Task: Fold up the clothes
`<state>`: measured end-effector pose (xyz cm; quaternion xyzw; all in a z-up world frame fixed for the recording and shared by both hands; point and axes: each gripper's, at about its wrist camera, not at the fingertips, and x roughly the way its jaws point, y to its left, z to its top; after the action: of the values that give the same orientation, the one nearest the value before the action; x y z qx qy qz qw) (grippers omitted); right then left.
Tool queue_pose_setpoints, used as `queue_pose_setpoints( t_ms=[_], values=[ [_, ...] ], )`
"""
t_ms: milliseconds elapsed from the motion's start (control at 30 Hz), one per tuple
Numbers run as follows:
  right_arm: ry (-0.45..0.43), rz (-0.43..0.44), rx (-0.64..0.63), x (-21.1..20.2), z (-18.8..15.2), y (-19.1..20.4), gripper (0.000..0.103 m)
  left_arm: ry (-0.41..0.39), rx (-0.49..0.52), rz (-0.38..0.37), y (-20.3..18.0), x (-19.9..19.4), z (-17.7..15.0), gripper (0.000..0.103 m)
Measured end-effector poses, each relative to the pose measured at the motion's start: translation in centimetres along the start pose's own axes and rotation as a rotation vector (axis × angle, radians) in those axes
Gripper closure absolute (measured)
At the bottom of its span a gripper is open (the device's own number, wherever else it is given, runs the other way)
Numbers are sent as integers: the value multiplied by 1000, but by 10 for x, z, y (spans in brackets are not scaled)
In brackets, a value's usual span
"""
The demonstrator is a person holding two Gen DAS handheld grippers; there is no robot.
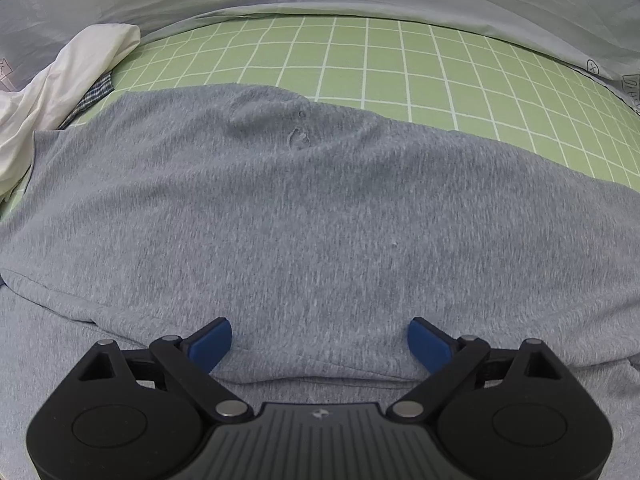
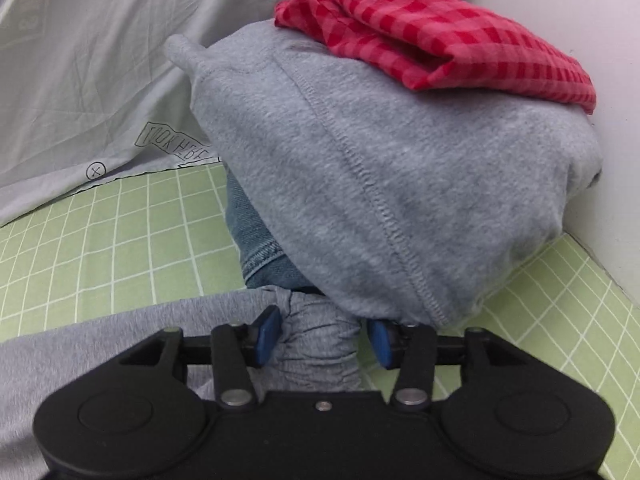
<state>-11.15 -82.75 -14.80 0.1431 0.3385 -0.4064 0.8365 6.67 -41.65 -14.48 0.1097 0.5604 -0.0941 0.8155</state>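
Observation:
A grey sweatshirt (image 1: 304, 208) lies spread flat on the green grid mat (image 1: 400, 64) in the left wrist view. My left gripper (image 1: 319, 342) is open and empty, low over the sweatshirt's near fold. In the right wrist view my right gripper (image 2: 320, 340) is shut on a bunched grey ribbed cuff (image 2: 316, 344) of the sweatshirt, whose fabric trails off to the left (image 2: 80, 344). Right behind the cuff stands a pile of clothes topped by a grey fleece garment (image 2: 400, 168).
A red checked garment (image 2: 432, 36) lies on top of the pile, with blue denim (image 2: 256, 240) under the fleece. White cloth (image 1: 60, 92) and a plaid piece (image 1: 96, 92) sit at the mat's left. A pale sheet (image 2: 100, 60) backs the mat; a white wall (image 2: 580, 20) is at right.

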Motion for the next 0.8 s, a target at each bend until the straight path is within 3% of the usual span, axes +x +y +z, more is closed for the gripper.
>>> queue_pose_setpoints(
  t_ms=[133, 400, 600, 667, 733, 767, 800],
  values=[
    [-10, 2, 110, -39, -21, -24, 25, -50, -14, -7, 3, -21, -5, 8],
    [83, -163, 353, -107, -103, -103, 23, -113, -49, -61, 7, -62, -40, 8],
    [162, -102, 455, -125, -142, -126, 25, -139, -47, -69, 11, -86, -81, 8],
    [166, -68, 470, -126, -149, -124, 34, -149, -44, -65, 14, -94, -95, 8],
    [159, -47, 450, -128, -148, -122, 63, -151, -48, -56, 20, -100, -107, 8],
    [160, -33, 441, -129, -147, -121, 72, -148, -55, -50, 24, -102, -113, 8],
    [158, -39, 434, -130, -147, -122, 100, -145, -64, -44, 28, -105, -119, 8]
  ],
)
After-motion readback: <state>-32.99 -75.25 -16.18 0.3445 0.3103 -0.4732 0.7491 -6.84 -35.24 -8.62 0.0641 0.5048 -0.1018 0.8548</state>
